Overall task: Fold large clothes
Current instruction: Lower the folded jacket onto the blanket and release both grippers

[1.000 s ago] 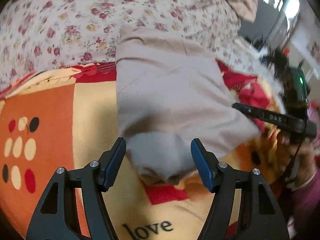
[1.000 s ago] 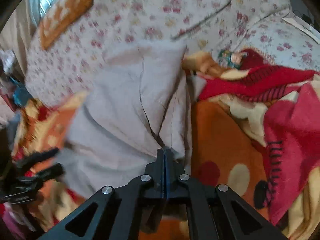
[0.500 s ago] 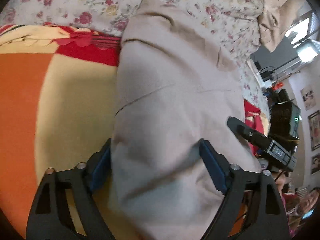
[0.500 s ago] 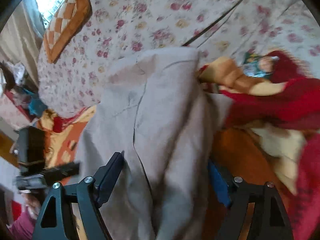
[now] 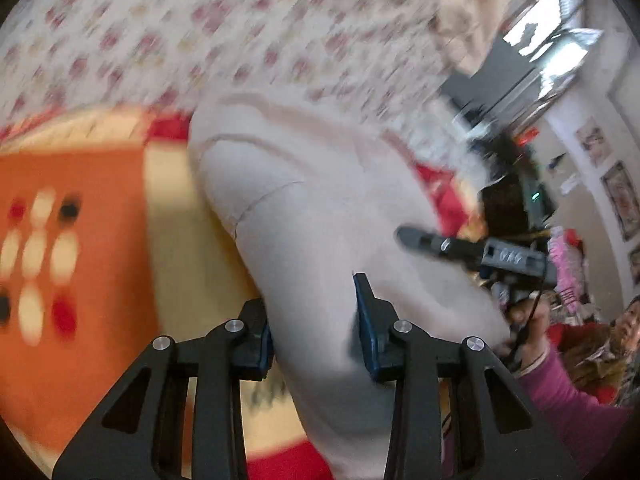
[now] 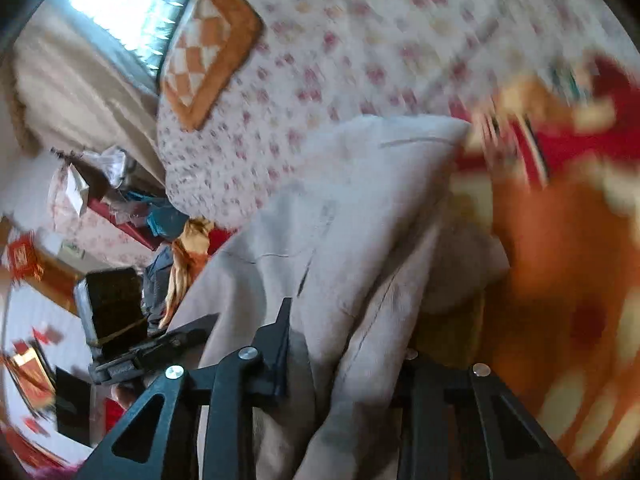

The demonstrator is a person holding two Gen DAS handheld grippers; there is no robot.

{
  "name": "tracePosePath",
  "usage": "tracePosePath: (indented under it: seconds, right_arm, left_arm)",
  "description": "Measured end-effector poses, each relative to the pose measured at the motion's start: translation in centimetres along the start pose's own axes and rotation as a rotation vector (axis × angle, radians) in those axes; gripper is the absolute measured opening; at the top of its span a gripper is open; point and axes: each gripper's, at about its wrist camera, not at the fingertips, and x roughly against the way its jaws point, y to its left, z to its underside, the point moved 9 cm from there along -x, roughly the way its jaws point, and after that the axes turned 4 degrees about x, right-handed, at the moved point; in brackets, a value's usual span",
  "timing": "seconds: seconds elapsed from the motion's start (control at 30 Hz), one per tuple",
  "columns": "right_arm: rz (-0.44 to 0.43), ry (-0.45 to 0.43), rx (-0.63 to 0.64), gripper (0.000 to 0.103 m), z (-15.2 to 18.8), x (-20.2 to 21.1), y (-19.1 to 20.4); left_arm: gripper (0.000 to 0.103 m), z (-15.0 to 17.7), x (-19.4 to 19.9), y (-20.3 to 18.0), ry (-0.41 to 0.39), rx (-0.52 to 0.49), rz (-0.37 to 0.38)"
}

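Beige garment [image 5: 320, 208], bunched into a thick fold, gripped by both grippers' just-closing fingers [image 5: 366, 320].

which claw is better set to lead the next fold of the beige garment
Left, probably. The left claw has closed onto the beige garment with both pads visibly pinching it. The right claw has closed too, but cloth hides one finger.
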Motion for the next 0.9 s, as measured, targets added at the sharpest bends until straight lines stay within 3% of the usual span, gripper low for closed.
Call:
tracePosePath:
  seconds: [0.03,0.07,0.1,0.17,0.2,0.27,0.37,0.5,0.53,0.6,0.67,0.77,0.9]
  right_arm:
    - [0.057,0.009,-0.003,0.049,1.3,-0.4,-0.7]
    - [0.113,0.019,0.009,0.053,2.0,-0.5,-1.3]
    - [0.196,0.028,0.028,0.055,2.8,-0.3,-2.1]
    - [0.235,-0.006,0.028,0.055,3.0,1.1,-2.0]
    - [0.249,-0.045,0.039,0.055,2.5,2.2,-1.2]
    - [0.300,-0.110,0.108,0.055,1.3,3.8,1.0]
    - [0.333,-0.144,0.250,0.055,-0.8,3.6,5.8]
    - [0.341,-0.084,0.315,0.055,-2.3,-1.4,8.6]
    - [0.374,-0.072,0.330,0.055,-2.7,-2.5,8.2]
    - [0.530,-0.062,0.334,0.055,-3.3,-3.8,5.3]
    - [0.593,-0.078,0.272,0.054,-4.4,-4.3,1.9]
    - [0.699,-0.090,0.200,0.054,-4.8,-4.8,-3.5]
    - [0.586,-0.120,0.073,0.062,-5.0,-5.1,-6.7]
  left_arm:
    - [0.036,1.3,-0.7,0.8,0.034,0.000,-0.058]
    - [0.036,2.5,-1.4,1.8,0.067,-0.017,-0.130]
    - [0.036,3.1,-1.5,2.4,0.071,-0.038,-0.178]
    - [0.036,2.8,-0.4,2.5,0.030,-0.037,-0.187]
    - [0.037,1.8,0.4,2.3,-0.005,-0.031,-0.189]
    - [0.049,-0.8,2.0,1.9,-0.097,-0.039,-0.208]
    - [0.061,-5.2,2.5,1.6,-0.199,-0.013,-0.222]
    - [0.061,-9.5,-1.7,3.3,-0.175,0.036,-0.288]
    - [0.061,-10.2,-3.0,3.8,-0.162,0.045,-0.321]
    - [0.061,-11.0,-5.6,5.2,-0.125,0.067,-0.376]
    - [0.061,-11.3,-8.2,5.8,-0.094,0.075,-0.397]
    - [0.073,-12.0,-10.5,5.9,-0.106,0.066,-0.455]
    - [0.079,-12.3,-11.5,5.8,-0.129,0.041,-0.497]
